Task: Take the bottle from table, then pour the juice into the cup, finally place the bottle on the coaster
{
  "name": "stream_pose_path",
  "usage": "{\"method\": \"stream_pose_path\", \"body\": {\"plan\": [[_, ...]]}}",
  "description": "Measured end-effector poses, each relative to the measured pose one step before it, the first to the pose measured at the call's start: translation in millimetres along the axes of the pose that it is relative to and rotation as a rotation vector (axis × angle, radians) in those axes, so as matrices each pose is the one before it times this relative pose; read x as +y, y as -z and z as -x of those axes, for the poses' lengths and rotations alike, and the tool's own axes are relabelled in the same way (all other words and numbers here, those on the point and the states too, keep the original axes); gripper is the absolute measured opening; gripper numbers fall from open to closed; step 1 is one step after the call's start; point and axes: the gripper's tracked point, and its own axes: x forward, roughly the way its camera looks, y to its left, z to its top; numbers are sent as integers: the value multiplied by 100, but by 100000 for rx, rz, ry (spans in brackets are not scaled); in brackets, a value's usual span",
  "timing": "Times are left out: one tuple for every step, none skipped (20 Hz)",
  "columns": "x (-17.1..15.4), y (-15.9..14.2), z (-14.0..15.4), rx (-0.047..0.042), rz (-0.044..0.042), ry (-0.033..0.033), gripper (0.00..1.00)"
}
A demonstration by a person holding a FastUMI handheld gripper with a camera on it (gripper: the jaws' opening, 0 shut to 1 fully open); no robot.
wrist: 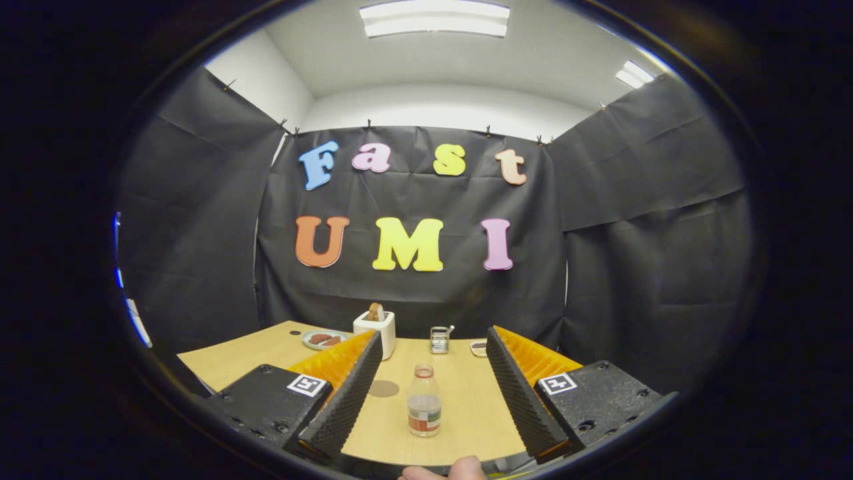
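Observation:
A small clear bottle (424, 401) with a pale cap and a coloured label stands upright on the wooden table (466, 400). It holds a little liquid. It sits in the gap between my fingers (343, 400), and neither one touches it. My gripper (434, 341) is open wide. A round brown coaster (384, 388) lies flat on the table just left of the bottle, close to the left finger. Beyond the fingertips stands a small metal cup (439, 339) with something sticking out of its rim.
A white toaster (376, 330) with a slice of bread stands at the table's far side, left of the cup. A plate (322, 339) with food lies further left. A small dish (478, 347) sits right of the cup. A person's fingertip (448, 471) shows below the fingers.

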Motion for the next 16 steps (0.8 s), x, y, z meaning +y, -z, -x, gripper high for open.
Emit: {"method": "stream_pose_path", "body": {"plan": [[-58, 894, -177, 1114, 39, 79, 100], [88, 1054, -173, 1213, -47, -762, 100], [-42, 905, -132, 1440, -71, -501, 100], [-110, 780, -264, 1104, -543, -203, 100], [11, 778, -281, 1400, -853, -340, 100], [49, 946, -259, 1180, -1206, -342, 100], [20, 811, -378, 1099, -1083, 28, 100], [-13, 1028, -444, 1560, -410, -125, 100], [133, 949, -397, 1515, -167, -428, 100], [267, 773, -409, 1065, -167, -943, 100], [275, 689, -459, 937, 214, -1069, 100], [142, 770, -524, 1064, 794, -498, 100], [-194, 891, -651, 842, 1043, 330, 100], [-226, 698, -547, 1046, 611, 405, 100], [12, 826, -603, 924, 553, 307, 100], [-37, 978, -648, 1448, 594, 381, 100]]}}
